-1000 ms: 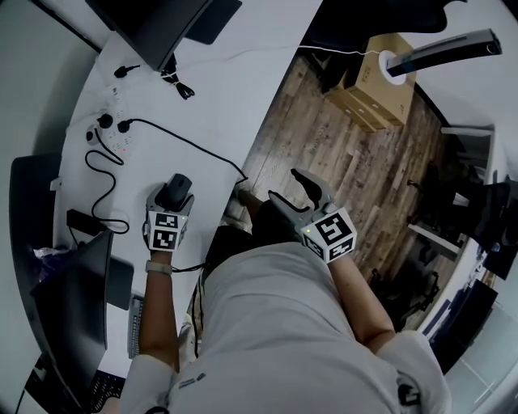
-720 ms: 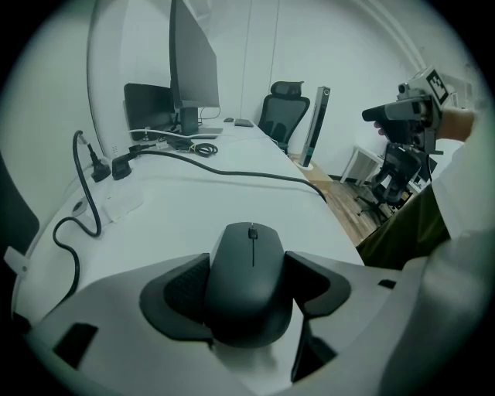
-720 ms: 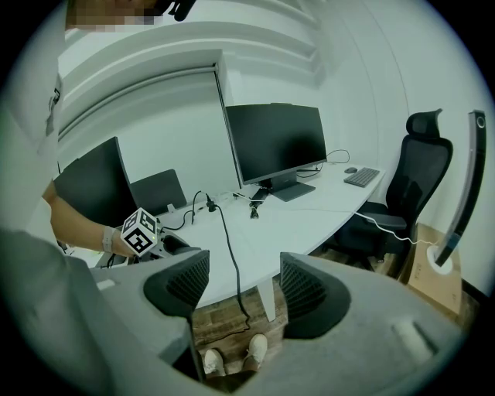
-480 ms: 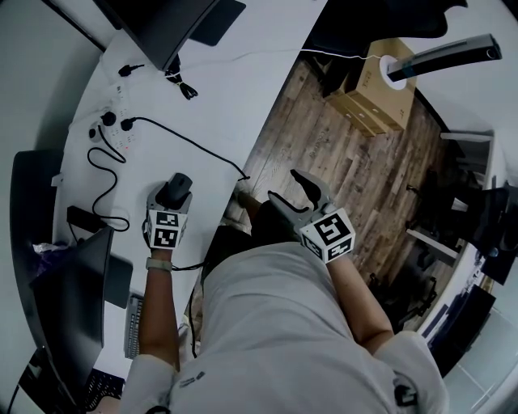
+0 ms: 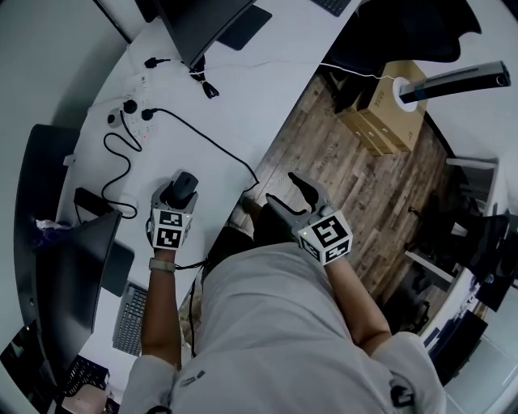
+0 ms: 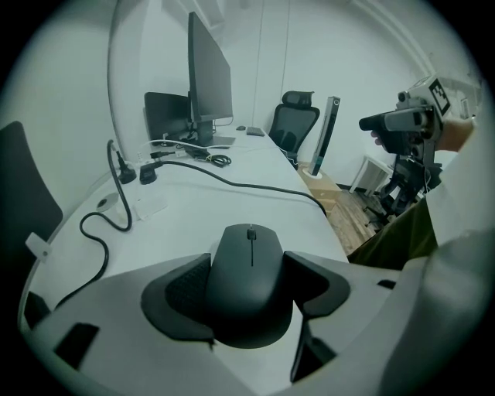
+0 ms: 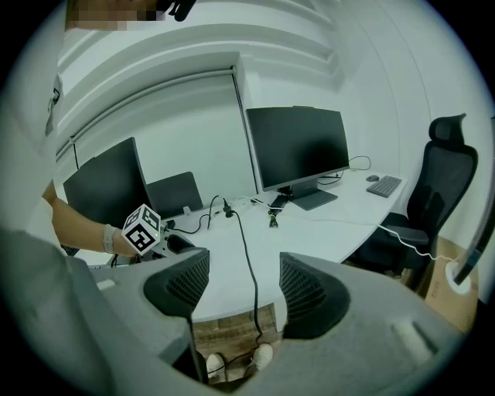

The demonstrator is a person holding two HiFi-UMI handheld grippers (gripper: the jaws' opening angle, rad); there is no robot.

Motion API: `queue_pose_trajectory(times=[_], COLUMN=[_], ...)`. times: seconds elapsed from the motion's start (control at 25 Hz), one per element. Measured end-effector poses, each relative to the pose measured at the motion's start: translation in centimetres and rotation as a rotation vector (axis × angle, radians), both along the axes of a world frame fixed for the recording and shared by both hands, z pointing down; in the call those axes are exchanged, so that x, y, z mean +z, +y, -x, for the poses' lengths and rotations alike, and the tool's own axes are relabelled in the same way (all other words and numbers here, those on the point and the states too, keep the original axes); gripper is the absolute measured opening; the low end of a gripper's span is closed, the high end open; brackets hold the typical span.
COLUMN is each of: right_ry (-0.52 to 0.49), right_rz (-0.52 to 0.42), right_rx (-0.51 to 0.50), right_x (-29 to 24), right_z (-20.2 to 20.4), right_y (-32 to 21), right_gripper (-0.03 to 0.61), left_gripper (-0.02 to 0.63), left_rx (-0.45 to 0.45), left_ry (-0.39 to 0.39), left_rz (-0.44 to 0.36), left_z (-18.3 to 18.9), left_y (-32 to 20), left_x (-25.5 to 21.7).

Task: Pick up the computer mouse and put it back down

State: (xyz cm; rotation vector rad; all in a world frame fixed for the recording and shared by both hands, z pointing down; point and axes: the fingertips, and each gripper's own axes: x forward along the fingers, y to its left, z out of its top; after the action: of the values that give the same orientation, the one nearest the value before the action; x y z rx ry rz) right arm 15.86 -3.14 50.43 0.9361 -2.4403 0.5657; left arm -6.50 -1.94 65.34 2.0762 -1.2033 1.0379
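Left claw (image 6: 246, 300) (image 5: 180, 194): closed on the mouse (image 6: 249, 267) (image 5: 185, 186), one pad against each flank, wheel end pointing away.
Mouse place: over the white counter (image 5: 239, 85), near its front edge; resting or lifted, cannot tell.
Right claw (image 7: 244, 288) (image 5: 288, 192): jaws apart, nothing between the pads; held right of the mouse, past the counter edge, above the wood floor (image 5: 352, 174).
Cable (image 5: 206, 139): black, curving across the counter just beyond the mouse.
Power strip (image 5: 131, 113): beyond the mouse, to its left.
Monitor (image 5: 202, 24): well beyond the mouse.
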Motion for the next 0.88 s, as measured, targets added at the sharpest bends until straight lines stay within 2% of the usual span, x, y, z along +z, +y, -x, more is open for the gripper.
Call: queue_pose_trajectory(times=[0.32,0.6,0.88], right_ry=[-0.043,-0.073,-0.107], right_rz=[-0.022,-0.035,-0.062], right_rx=[-0.122,-0.268,-0.41], right_x=[-0.9,-1.8,-3.5], right_z=[4.0,8.2,13.1], right_y=[0.0,-0.2,0.2], right_gripper=[0.284,0.284,0.284], left_gripper=[0.287,0.287,0.287], left_rx=[-0.112,-0.263,-0.44], left_ry=[0.039,0.08,0.202], left_rz=[-0.035,-0.168,-0.308], left_z=[1.9,4.1,6.5], left_y=[2.6,3.7,5.7], left_x=[-3.3,-8.1,-13.6])
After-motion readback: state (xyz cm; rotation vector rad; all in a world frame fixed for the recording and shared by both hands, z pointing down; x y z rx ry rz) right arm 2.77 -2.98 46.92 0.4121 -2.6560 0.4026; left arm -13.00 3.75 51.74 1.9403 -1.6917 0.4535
